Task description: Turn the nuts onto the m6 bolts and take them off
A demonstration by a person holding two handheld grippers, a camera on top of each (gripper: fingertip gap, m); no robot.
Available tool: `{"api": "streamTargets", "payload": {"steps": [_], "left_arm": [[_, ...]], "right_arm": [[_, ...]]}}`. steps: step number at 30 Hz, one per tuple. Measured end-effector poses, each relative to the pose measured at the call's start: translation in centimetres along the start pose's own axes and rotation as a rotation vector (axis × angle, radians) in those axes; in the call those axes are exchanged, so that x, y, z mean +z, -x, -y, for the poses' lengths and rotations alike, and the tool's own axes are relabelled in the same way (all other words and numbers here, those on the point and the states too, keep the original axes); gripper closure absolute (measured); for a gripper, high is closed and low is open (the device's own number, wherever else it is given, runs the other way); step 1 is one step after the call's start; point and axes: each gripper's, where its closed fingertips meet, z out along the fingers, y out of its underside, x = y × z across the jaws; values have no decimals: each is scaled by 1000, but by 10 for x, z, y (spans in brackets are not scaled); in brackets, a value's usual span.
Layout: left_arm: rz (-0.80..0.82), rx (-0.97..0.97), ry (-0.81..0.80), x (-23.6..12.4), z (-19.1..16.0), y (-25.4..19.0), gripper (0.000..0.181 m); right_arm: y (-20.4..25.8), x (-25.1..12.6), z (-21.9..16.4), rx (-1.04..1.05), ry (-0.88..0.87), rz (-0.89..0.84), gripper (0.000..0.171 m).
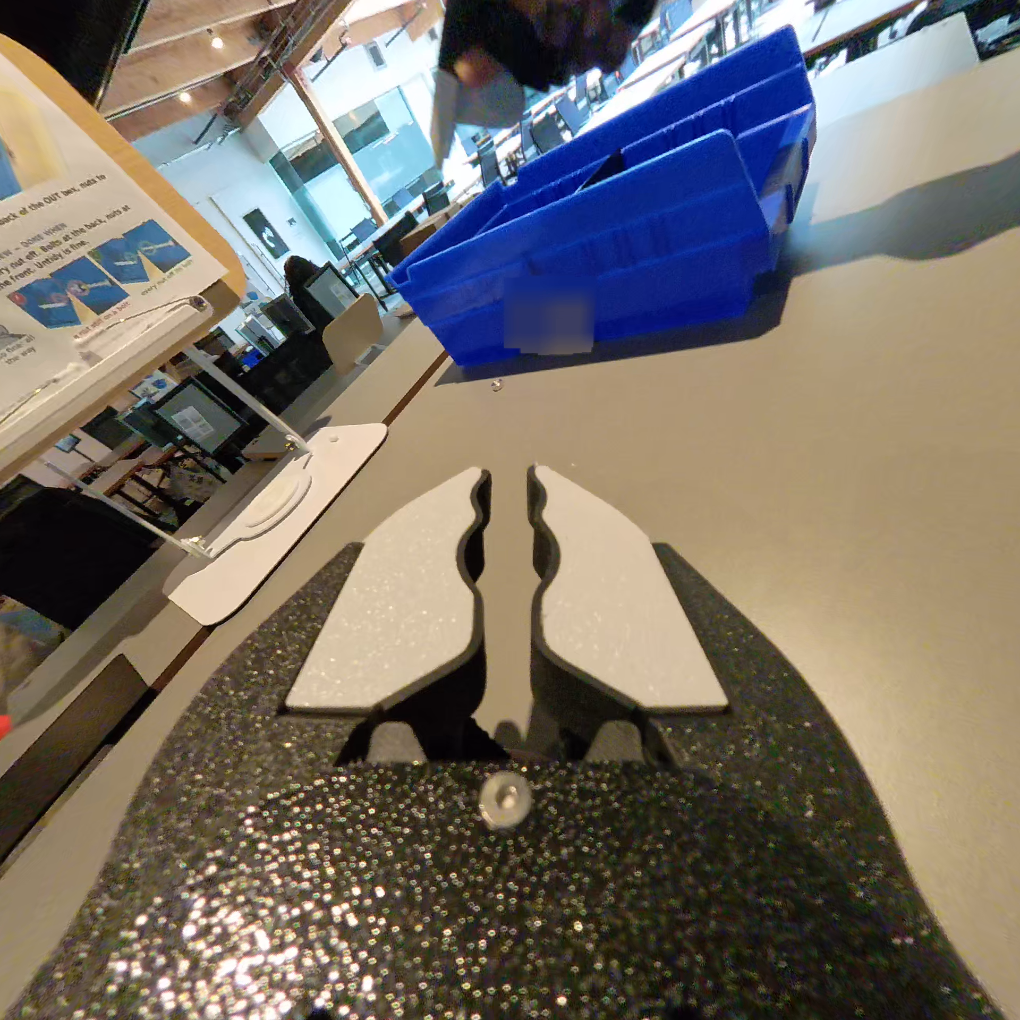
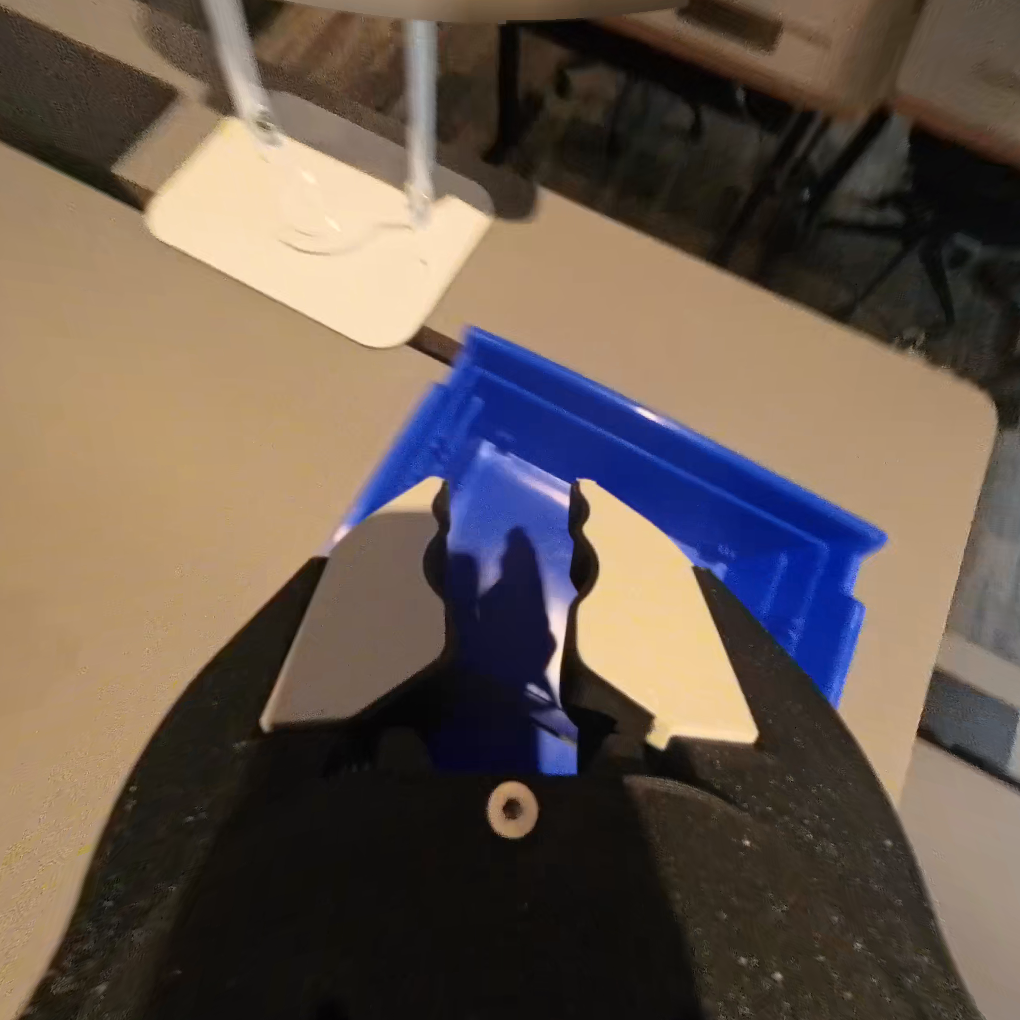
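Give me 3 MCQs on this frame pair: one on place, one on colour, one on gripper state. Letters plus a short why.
1. What lies right below the right gripper?
A. the white stand base
B. the inside of the blue bin
C. bare table

2. What colour is the bin in the left wrist view?
A. red
B. grey
C. blue

3. How is the left gripper?
A. clamped on a bolt
B. holding nothing, a narrow gap between its fingers, low over the table
C. inside the bin

Key:
1 B: blue bin floor shows between the fingertips, bin walls around them.
2 C: its walls are plain blue against the grey table.
3 B: only table shows through the gap; the bin stands farther ahead, the white stand base off to one side.
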Motion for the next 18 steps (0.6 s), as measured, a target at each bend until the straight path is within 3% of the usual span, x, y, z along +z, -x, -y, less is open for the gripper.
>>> {"api": "streamTargets", "payload": {"steps": [2, 5, 9, 12, 18], "left_arm": [[-4, 18, 10, 1, -1, -2, 169], [-8, 34, 12, 1, -1, -4, 169], [-9, 33, -5, 0, 1, -4, 170], [-15, 34, -2, -2, 0, -5, 170], [-22, 37, 5, -5, -2, -6, 170]], "right_arm": [[38, -2, 13, -152, 30, 31, 132], [88, 20, -4, -494, 260, 85, 140], [93, 59, -41, -928, 593, 55, 141], [105, 79, -56, -1020, 716, 158, 141], [98, 102, -72, -1014, 865, 270, 141]]}}
